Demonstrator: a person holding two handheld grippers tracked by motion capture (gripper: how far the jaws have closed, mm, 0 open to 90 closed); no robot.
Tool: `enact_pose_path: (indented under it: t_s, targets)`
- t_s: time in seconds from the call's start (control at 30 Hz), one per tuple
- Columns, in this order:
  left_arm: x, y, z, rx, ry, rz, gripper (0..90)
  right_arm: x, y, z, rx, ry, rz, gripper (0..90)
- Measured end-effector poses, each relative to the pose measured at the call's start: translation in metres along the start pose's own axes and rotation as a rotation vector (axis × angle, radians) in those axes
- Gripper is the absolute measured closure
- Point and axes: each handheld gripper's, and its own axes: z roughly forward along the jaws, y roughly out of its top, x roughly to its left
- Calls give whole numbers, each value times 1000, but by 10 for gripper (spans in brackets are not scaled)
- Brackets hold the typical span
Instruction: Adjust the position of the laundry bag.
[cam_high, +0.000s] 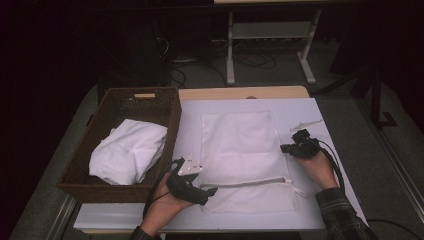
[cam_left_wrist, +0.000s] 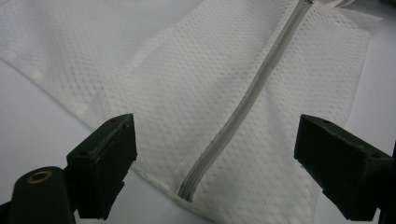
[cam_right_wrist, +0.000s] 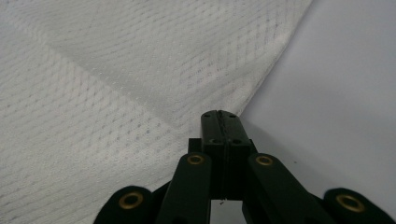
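Observation:
A white mesh laundry bag (cam_high: 240, 145) lies flat on the white table top, its grey zipper (cam_high: 250, 182) running across the near end. My left gripper (cam_high: 209, 192) is open at the zipper's left end. In the left gripper view its jaws straddle the end of the zipper (cam_left_wrist: 247, 102) above the bag (cam_left_wrist: 187, 84) without touching it; the midpoint is (cam_left_wrist: 215, 140). My right gripper (cam_high: 284, 148) is shut at the bag's right edge. In the right gripper view its tips (cam_right_wrist: 220, 114) meet the hem of the mesh (cam_right_wrist: 116, 93), and no cloth shows between them.
A brown wicker basket (cam_high: 120, 100) stands at the left of the table with folded white cloth (cam_high: 130, 150) in it. A small white strip (cam_high: 306, 123) lies past the right gripper. Another table's white legs (cam_high: 230, 50) stand on the floor behind.

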Motion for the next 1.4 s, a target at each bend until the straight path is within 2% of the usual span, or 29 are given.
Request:
enact_pose_path:
  t_s: [0.67, 1.0, 1.4]
  targets:
    - [-1, 0, 2, 3, -2, 0, 125, -30, -15, -14, -13, -65, 84, 900]
    - [0, -1, 2, 4, -2, 0, 125, -37, -22, -21, -13, -87, 112, 900]
    - [-1, -1, 3, 8, -4, 2, 125, -39, -26, -24, -8, -94, 120, 883]
